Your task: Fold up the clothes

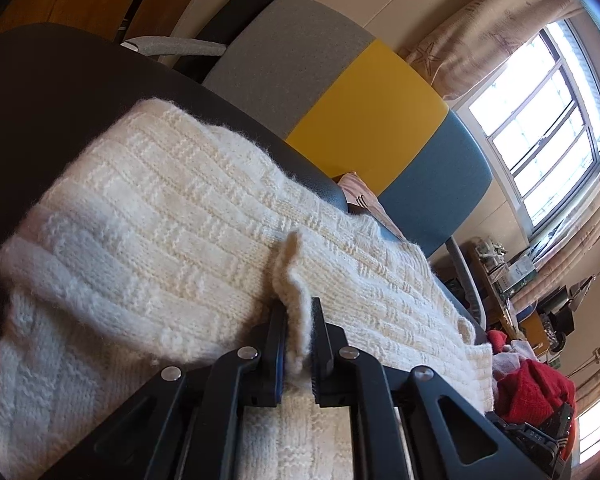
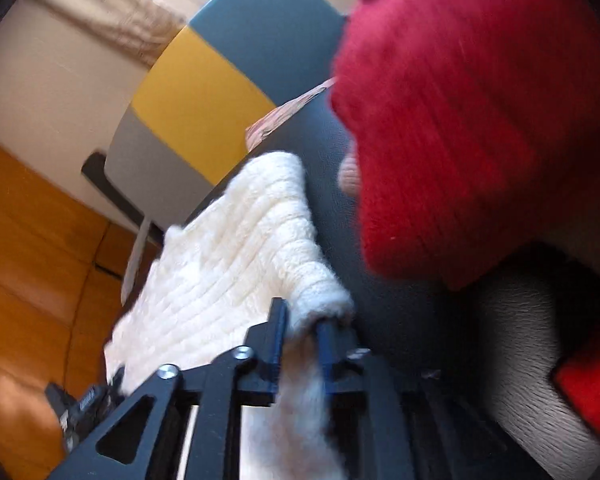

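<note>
White knit on a dark tabletop (image 1: 60, 80)

Both tools, left tool (image 1: 298, 320) and right tool (image 2: 302, 316), are clamped on the fuzzy cream sweater (image 1: 160, 208); a red knit (image 2: 460, 120) lies near.

Dark grey padded surface (image 1: 60, 92) carries the load; a white knit sweater (image 1: 160, 216) lies spread across it. A red knit garment (image 1: 536, 394) sits just beyond the sweater's far end; another pale garment (image 1: 508, 360) beside it.

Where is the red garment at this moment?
In the right wrist view the red garment fills the upper right, beside the white sweater; in the left wrist view it lies bottom right.
</note>
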